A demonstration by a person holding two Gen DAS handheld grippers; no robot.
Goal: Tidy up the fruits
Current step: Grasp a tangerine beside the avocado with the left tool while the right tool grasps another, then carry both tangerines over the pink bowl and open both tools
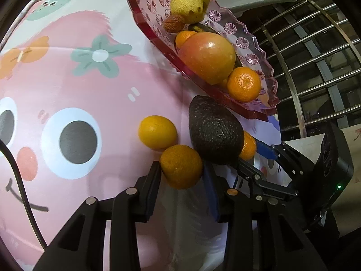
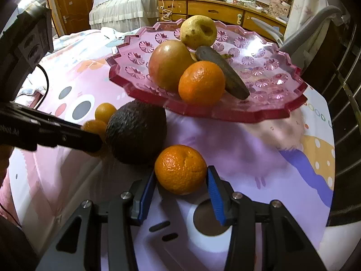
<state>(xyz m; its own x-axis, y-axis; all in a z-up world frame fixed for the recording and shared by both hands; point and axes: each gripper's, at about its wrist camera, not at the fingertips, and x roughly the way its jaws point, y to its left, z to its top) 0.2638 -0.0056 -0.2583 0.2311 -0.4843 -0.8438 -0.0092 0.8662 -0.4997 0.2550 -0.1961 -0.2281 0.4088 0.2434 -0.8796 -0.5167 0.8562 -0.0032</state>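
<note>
Orange tangerines (image 1: 181,166) (image 2: 180,169) pinched, both tongs (image 1: 182,176) (image 2: 181,180)

Setting was a home bedroom: bed with lace cover (image 2: 121,2), wooden door (image 2: 72,2), wooden dresser (image 2: 216,11), cartoon-print bedsheet (image 2: 248,140) as work surface

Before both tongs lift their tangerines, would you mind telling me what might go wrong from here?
1. The left tongs grip a tangerine that touches the avocado; lifting could roll the avocado.
2. The right tongs hold their tangerine near the fingertips, so it might slip.
3. The pink tray overhangs the avocado, and a rising arm could bump its rim.
</note>
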